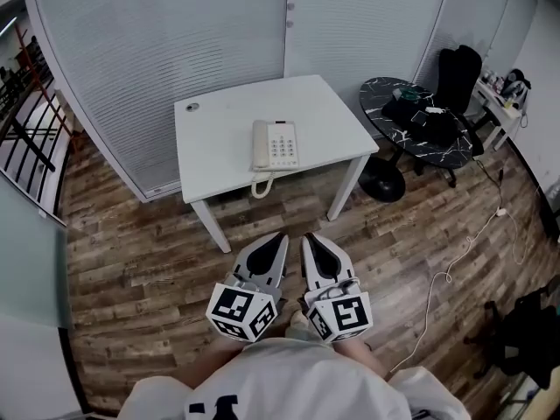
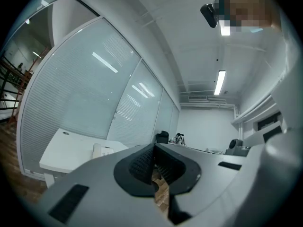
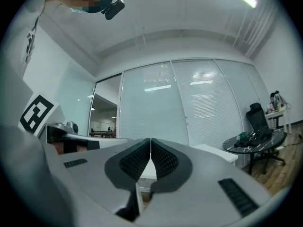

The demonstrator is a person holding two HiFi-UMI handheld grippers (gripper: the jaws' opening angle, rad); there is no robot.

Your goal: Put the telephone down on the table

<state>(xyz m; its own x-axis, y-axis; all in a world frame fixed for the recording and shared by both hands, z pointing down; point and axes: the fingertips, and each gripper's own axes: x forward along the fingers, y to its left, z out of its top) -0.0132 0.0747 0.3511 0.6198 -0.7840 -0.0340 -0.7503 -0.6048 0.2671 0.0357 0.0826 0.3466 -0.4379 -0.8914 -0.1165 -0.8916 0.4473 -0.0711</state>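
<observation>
- Cream telephone [image 1: 276, 144] lies flat on the white counter [image 1: 219, 138]; its coiled cord hangs over the near edge
- Left gripper [image 1: 276, 240] and right gripper [image 1: 310, 240] sit side by side above the wooden floor [image 1: 131, 261], apart from the counter; both pairs of jaws are together, holding nothing

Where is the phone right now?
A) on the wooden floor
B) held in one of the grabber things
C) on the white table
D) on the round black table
C: the telephone lies flat on the white table. The left gripper and the right gripper are both shut with nothing between their jaws, out over the floor short of the table.
</observation>
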